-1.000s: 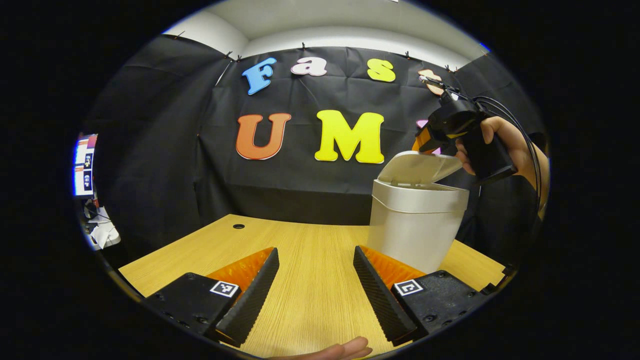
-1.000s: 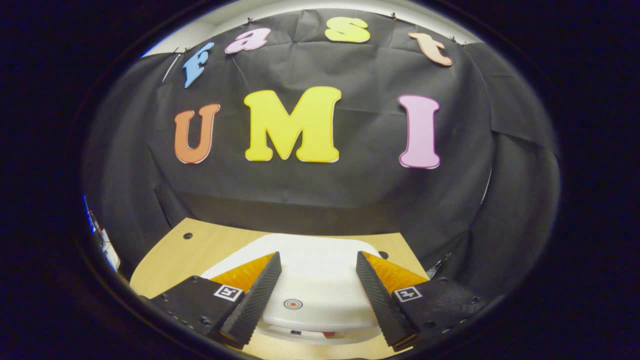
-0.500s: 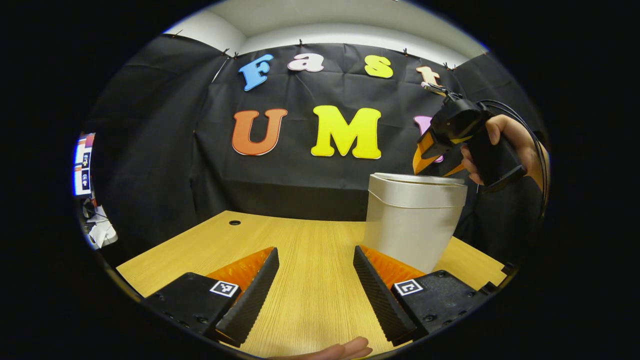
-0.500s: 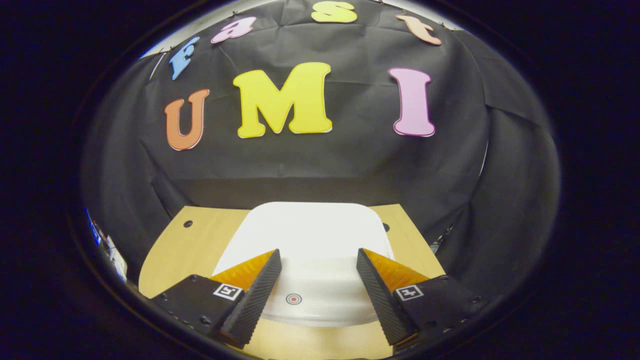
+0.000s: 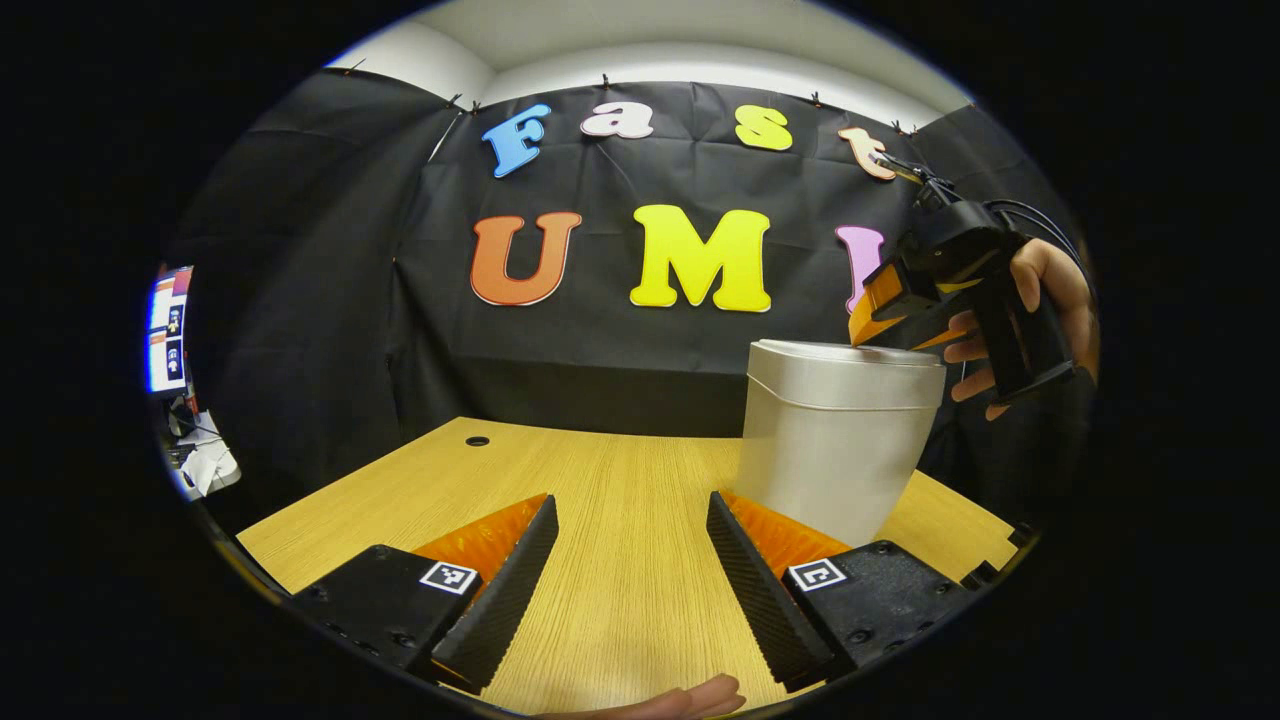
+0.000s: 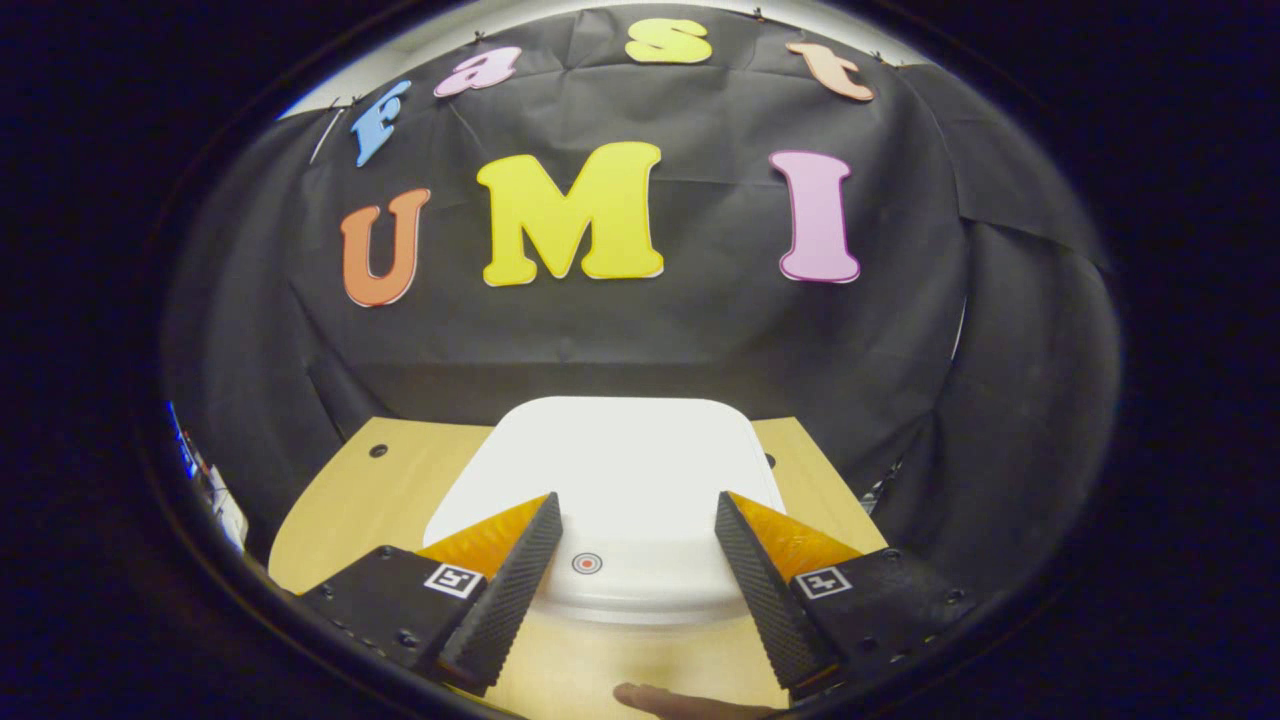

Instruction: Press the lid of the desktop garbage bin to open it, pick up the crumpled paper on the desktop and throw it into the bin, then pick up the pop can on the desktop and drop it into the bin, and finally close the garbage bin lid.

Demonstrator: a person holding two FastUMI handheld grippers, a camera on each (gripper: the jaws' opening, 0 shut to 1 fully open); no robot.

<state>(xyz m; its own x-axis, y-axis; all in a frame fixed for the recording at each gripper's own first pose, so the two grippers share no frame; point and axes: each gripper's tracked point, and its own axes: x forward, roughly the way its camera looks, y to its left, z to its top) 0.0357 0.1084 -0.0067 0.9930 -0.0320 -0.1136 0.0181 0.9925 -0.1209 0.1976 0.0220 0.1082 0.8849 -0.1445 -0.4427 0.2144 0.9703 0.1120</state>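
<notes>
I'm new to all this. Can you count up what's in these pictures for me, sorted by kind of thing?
Garbage bins: 1, the bin with its lid down.
Grippers: 2, the left gripper and the right gripper, both with fingers apart.
Tables: 1, the wooden table.
Total: 4 things.

White bin point(image 5: 830, 440); pale wood-grain table point(image 5: 620, 500).
</notes>
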